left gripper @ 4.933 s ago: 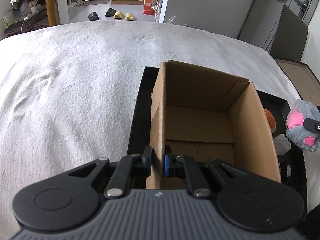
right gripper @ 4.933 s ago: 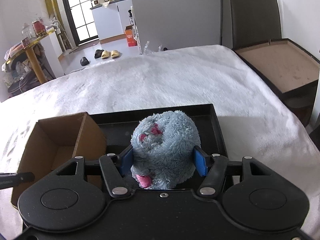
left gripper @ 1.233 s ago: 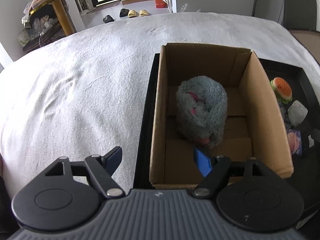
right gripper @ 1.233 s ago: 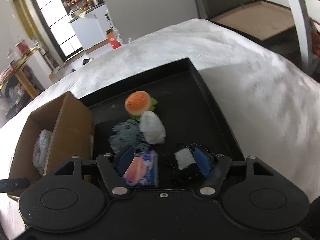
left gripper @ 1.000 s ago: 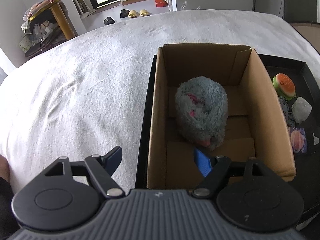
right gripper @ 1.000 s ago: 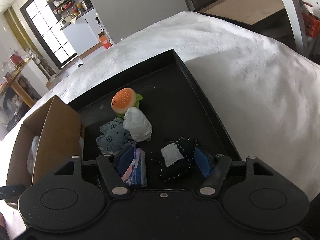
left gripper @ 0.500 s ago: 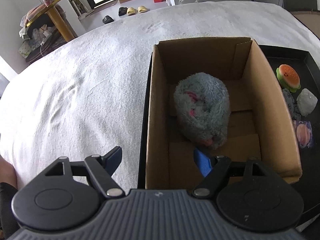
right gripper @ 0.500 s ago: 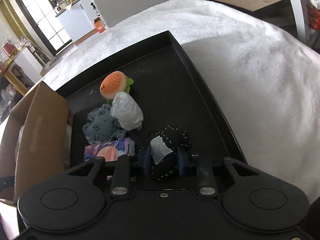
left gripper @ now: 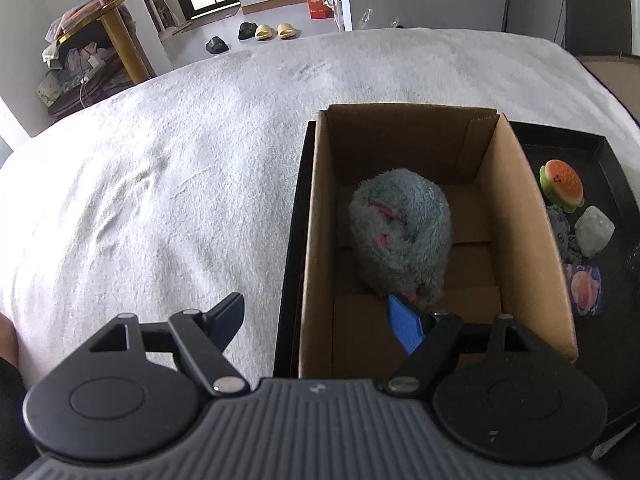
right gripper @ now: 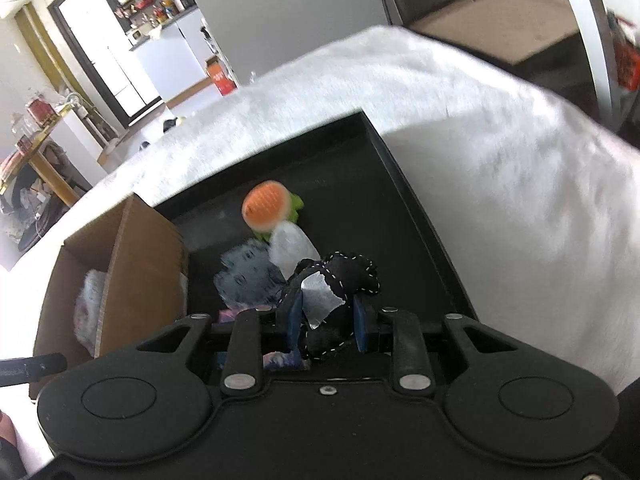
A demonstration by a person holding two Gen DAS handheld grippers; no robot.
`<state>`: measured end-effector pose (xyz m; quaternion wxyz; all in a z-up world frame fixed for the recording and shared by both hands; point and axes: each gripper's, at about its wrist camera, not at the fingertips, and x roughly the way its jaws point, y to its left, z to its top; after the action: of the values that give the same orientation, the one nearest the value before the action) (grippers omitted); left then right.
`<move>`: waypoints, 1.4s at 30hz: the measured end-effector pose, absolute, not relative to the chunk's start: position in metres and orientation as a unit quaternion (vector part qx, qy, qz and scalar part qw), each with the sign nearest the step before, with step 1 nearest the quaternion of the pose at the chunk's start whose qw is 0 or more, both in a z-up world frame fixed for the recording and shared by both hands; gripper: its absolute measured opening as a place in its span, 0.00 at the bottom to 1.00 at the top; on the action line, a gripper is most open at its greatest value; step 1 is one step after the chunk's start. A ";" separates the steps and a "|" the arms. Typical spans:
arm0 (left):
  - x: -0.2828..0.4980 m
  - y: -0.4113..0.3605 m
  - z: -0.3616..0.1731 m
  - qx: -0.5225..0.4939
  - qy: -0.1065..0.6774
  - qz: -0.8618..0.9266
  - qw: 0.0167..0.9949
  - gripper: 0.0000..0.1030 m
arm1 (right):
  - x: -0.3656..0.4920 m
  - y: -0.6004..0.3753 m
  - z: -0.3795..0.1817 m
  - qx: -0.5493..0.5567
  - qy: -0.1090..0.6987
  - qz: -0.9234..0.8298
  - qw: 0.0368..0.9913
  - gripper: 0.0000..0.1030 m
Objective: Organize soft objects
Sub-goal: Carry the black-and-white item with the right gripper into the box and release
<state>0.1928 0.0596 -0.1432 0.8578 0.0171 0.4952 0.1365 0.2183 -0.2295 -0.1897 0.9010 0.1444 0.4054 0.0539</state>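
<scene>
My right gripper [right gripper: 326, 330] is shut on a black plush toy [right gripper: 340, 276] with white stitching and a white tag, lifted a little above the black tray [right gripper: 424, 208]. On the tray lie a burger toy [right gripper: 266, 200], a white soft lump [right gripper: 292, 250], a grey-blue plush [right gripper: 246, 276] and a pink-and-blue packet [left gripper: 584, 288]. The cardboard box [left gripper: 320, 208] holds a grey fluffy plush [left gripper: 400, 232]. My left gripper [left gripper: 316, 322] stands open astride the box's near-left wall, one finger outside and the blue pad [left gripper: 404, 322] inside, touching nothing.
The tray and box rest on a white fluffy bed cover [left gripper: 160, 184]. Beyond the bed are a yellow-legged table [left gripper: 108, 28], slippers [left gripper: 264, 32] on the floor and a brown flat box [right gripper: 492, 8] at the far right.
My right gripper has shut on the black plush toy and lifted it off the tray. The left gripper has stayed open over the box wall.
</scene>
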 end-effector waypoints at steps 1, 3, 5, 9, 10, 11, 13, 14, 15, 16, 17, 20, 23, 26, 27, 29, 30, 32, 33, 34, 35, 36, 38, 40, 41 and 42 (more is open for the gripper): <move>0.191 0.061 -0.143 0.013 0.494 0.136 0.858 0.75 | 0.218 -0.228 -0.185 0.142 0.400 0.055 0.904 0.25; 0.189 0.064 -0.142 0.005 0.494 0.134 0.859 0.75 | 0.218 -0.225 -0.177 0.136 0.395 0.057 0.907 0.25; 0.187 0.067 -0.141 -0.004 0.493 0.133 0.860 0.75 | 0.217 -0.221 -0.171 0.130 0.391 0.059 0.910 0.25; 0.186 0.068 -0.141 -0.016 0.492 0.123 0.862 0.75 | 0.216 -0.215 -0.163 0.120 0.387 0.059 0.912 0.26; 0.186 0.068 -0.141 -0.017 0.493 0.121 0.862 0.75 | 0.216 -0.213 -0.162 0.117 0.387 0.060 0.913 0.26; 0.185 0.068 -0.142 -0.019 0.493 0.119 0.862 0.75 | 0.215 -0.212 -0.160 0.113 0.386 0.061 0.914 0.26; 0.185 0.068 -0.143 -0.024 0.491 0.115 0.863 0.75 | 0.215 -0.208 -0.157 0.106 0.383 0.062 0.916 0.26; 0.185 0.069 -0.143 -0.026 0.490 0.114 0.864 0.75 | 0.214 -0.205 -0.155 0.102 0.382 0.063 0.916 0.26; 0.184 0.070 -0.143 -0.028 0.490 0.113 0.864 0.75 | 0.213 -0.204 -0.154 0.099 0.380 0.065 0.917 0.26; 0.184 0.071 -0.144 -0.031 0.489 0.114 0.864 0.75 | 0.213 -0.202 -0.152 0.094 0.378 0.068 0.919 0.26; 0.184 0.072 -0.144 -0.036 0.487 0.114 0.865 0.75 | 0.213 -0.200 -0.150 0.089 0.376 0.071 0.920 0.26; 0.184 0.076 -0.146 -0.050 0.482 0.114 0.867 0.75 | 0.212 -0.194 -0.144 0.077 0.370 0.078 0.922 0.26; 0.185 0.079 -0.148 -0.067 0.479 0.115 0.867 0.75 | 0.212 -0.187 -0.138 0.065 0.361 0.086 0.926 0.26; 0.185 0.080 -0.149 -0.074 0.474 0.114 0.870 0.75 | 0.213 -0.181 -0.133 0.052 0.355 0.089 0.929 0.26; 0.185 0.081 -0.150 -0.076 0.471 0.114 0.871 0.75 | 0.213 -0.179 -0.132 0.049 0.353 0.091 0.930 0.26; 0.185 0.081 -0.151 -0.080 0.466 0.111 0.874 0.75 | 0.214 -0.175 -0.130 0.041 0.349 0.095 0.931 0.26; 0.185 0.082 -0.152 -0.083 0.464 0.108 0.875 0.75 | 0.215 -0.173 -0.129 0.036 0.347 0.096 0.932 0.26; 0.185 0.083 -0.153 -0.087 0.460 0.105 0.877 0.75 | 0.215 -0.168 -0.127 0.027 0.342 0.101 0.934 0.26; 0.184 0.084 -0.154 -0.090 0.459 0.106 0.878 0.75 | 0.215 -0.165 -0.126 0.023 0.340 0.103 0.934 0.26; 0.183 0.084 -0.155 -0.093 0.457 0.106 0.878 0.74 | 0.215 -0.162 -0.125 0.019 0.339 0.105 0.935 0.26; 0.183 0.085 -0.156 -0.098 0.456 0.105 0.878 0.74 | 0.216 -0.159 -0.125 0.016 0.337 0.107 0.935 0.26; 0.182 0.086 -0.157 -0.101 0.454 0.103 0.879 0.74 | 0.216 -0.156 -0.124 0.013 0.335 0.109 0.936 0.26; 0.180 0.087 -0.159 -0.100 0.451 0.101 0.881 0.72 | 0.216 -0.149 -0.123 0.007 0.331 0.114 0.937 0.26; 0.178 0.088 -0.160 -0.100 0.446 0.101 0.883 0.71 | 0.217 -0.142 -0.123 0.001 0.328 0.120 0.937 0.26; 0.177 0.090 -0.161 -0.104 0.443 0.100 0.885 0.70 | 0.218 -0.139 -0.123 -0.001 0.327 0.122 0.937 0.26; 0.176 0.092 -0.161 -0.108 0.441 0.099 0.885 0.69 | 0.218 -0.136 -0.123 -0.003 0.326 0.124 0.937 0.26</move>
<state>0.1759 0.0923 -0.1612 0.8855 -0.1076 0.4410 0.0991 0.2185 -0.1361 -0.1233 0.9371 -0.0026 0.3264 0.1239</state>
